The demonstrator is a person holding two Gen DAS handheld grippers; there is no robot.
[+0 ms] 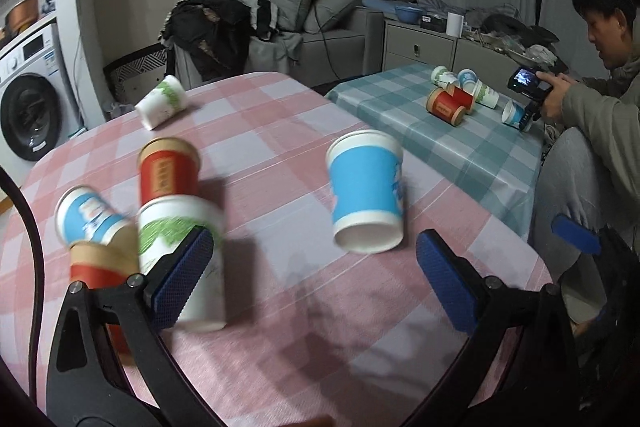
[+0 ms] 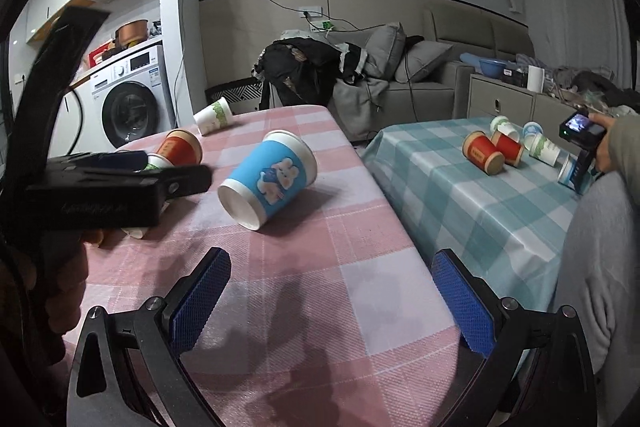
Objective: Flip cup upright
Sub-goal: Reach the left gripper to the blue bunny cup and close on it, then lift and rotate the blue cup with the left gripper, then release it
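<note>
A blue paper cup [image 1: 366,193] lies on its side on the pink checked table [image 1: 280,131], base toward me; it also shows in the right wrist view [image 2: 270,181]. My left gripper [image 1: 314,277] is open and empty, just short of that cup. A cluster of cups sits at the left: a green-and-white one [image 1: 180,251] by my left finger, a red one [image 1: 168,171], a blue one [image 1: 90,217] and another red one [image 1: 102,263]. My right gripper [image 2: 330,301] is open and empty, nearer than the blue cup. The left gripper body [image 2: 112,187] shows in the right view.
A green-and-white cup [image 1: 162,101] lies at the table's far edge. A second table with a teal checked cloth [image 1: 440,131] holds several tipped cups. A person [image 1: 600,75] sits at the right holding a camera. A washing machine [image 1: 28,99] and sofa stand behind.
</note>
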